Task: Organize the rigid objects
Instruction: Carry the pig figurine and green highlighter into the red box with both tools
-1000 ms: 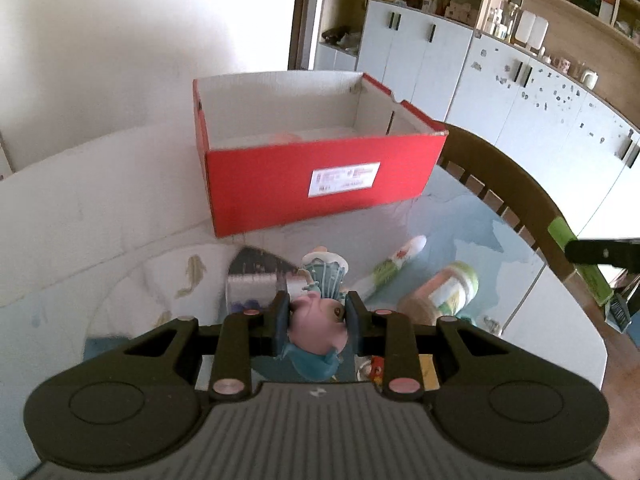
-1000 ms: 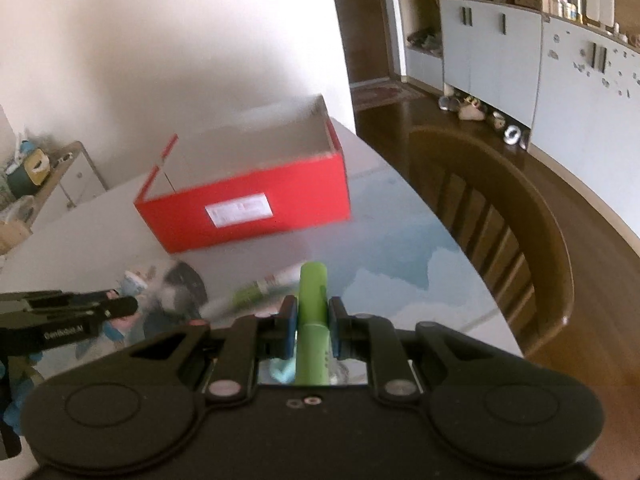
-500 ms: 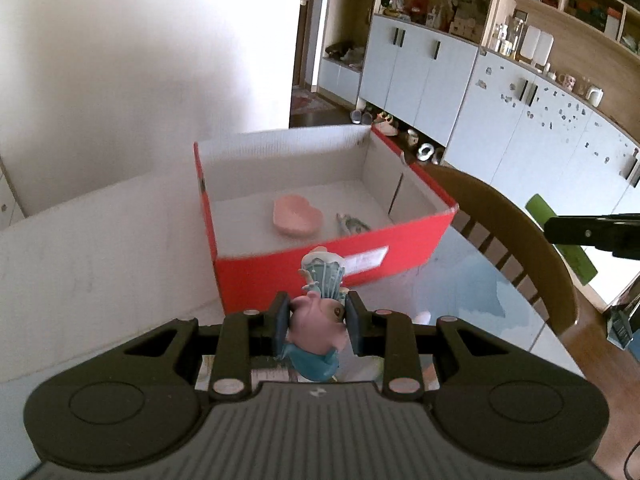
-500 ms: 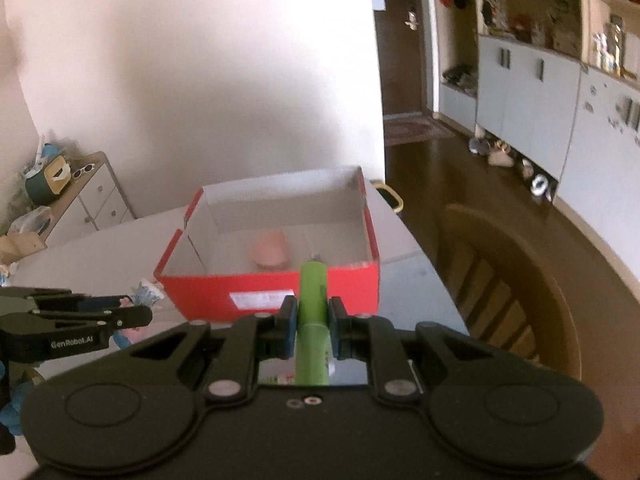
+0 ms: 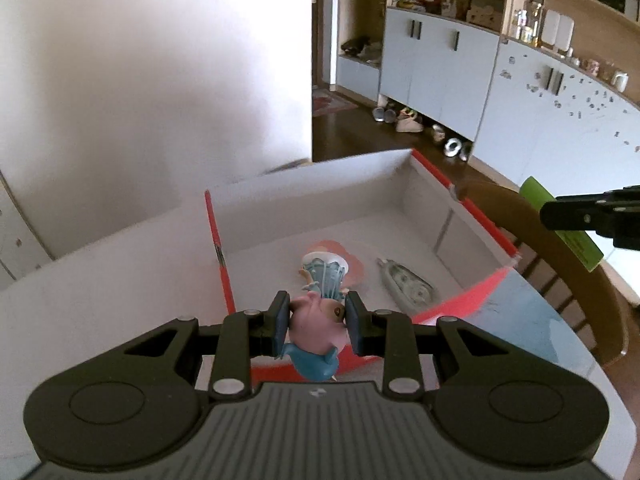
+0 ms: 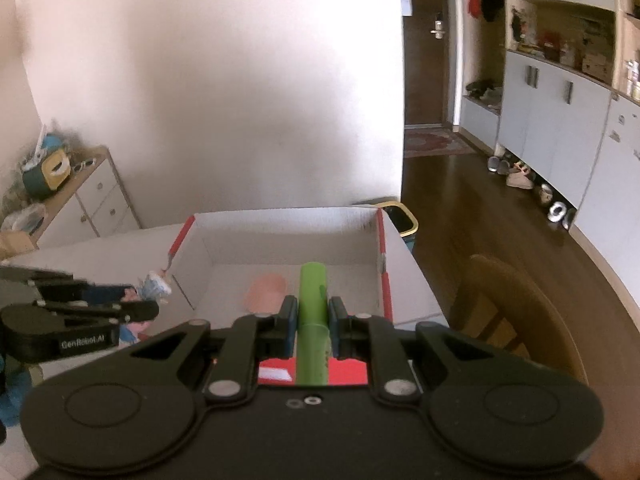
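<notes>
My left gripper (image 5: 318,322) is shut on a pink and blue toy figure (image 5: 316,320) and holds it above the near wall of the open red box (image 5: 476,216). Inside the box lie a pink piece (image 5: 352,260) and a grey-green correction tape (image 5: 408,284). My right gripper (image 6: 313,322) is shut on a green tube (image 6: 313,300) and holds it over the box's near edge (image 6: 382,248). The pink piece also shows in the right wrist view (image 6: 266,294). The left gripper with the figure (image 6: 154,286) shows at the left of the right wrist view.
The box stands on a pale table (image 5: 100,280). A wooden chair (image 6: 516,304) stands at the table's right side. A white wall is behind the box, with a low cabinet (image 6: 92,196) to the left and grey cupboards (image 5: 440,68) to the right.
Both grippers have risen and moved forward from the table's items to above the red box, each still holding its object. The box's inside has come into view.
</notes>
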A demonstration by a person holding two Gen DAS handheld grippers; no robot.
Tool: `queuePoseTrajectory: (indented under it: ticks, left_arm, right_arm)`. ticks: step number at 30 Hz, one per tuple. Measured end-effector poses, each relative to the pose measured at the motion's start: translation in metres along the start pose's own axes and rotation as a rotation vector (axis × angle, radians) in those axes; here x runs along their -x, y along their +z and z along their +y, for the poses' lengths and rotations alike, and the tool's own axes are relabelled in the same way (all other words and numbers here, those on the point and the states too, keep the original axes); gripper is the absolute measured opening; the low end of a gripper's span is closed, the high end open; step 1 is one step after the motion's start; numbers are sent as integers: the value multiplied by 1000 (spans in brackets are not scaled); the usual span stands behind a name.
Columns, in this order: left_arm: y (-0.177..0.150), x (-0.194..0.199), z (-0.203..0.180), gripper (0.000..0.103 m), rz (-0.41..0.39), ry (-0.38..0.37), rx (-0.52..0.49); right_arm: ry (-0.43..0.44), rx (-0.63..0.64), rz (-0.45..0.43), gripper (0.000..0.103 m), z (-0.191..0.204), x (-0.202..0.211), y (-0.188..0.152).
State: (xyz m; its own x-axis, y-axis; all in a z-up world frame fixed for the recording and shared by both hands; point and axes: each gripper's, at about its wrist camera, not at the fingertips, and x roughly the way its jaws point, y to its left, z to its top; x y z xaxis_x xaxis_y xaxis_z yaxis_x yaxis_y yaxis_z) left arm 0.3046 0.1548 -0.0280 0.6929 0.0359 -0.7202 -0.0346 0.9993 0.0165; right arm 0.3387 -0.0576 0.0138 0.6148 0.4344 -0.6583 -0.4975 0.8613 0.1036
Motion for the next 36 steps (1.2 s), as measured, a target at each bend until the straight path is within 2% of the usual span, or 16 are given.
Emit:
queuePoseTrajectory:
  ticks: [13,26,36]
  left_arm:
    - [29,-77,-3,29,98,97,-44]
    - [47,-160,-4,29,270,175,-126]
    - [48,-190,-3,29,353,176,-118]
  right_arm:
    - [15,106,77,15,-5,-76,15]
    - [-9,178,196,15,10,-144,6]
    - [14,208,275,15,23,-166,-8]
